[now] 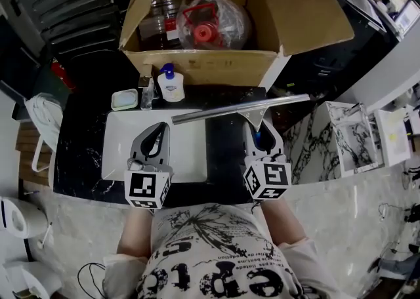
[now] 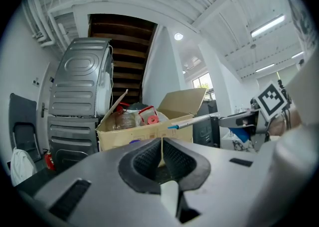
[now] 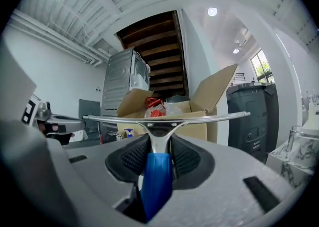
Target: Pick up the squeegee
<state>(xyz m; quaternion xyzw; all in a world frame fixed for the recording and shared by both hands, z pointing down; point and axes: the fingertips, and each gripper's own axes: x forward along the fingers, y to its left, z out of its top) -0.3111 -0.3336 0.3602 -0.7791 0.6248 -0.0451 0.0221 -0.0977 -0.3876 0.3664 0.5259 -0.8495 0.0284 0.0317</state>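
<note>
While your right tongs [image 1: 259, 137] clamp the squeegee [image 1: 236, 110] by its blue handle, its metal blade stretches crosswise just beyond their tips, above the worktop [image 1: 226, 160] and short of the cardboard box [image 1: 203, 67]. Your left tongs [image 1: 156, 141] sit closed and empty, beside the blade's left end.

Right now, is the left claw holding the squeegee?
No, the left claw is shut on nothing; the squeegee sits in the right claw.

Black shiny stone counter [image 1: 82, 160], white veins. White flat rectangle [image 1: 118, 150] on it, sink or tray, cannot tell. By back edge, close together: small pale green dish [image 1: 125, 99], small clear bottle [image 1: 147, 96], white bottle with blue cap [image 1: 171, 86].
</note>
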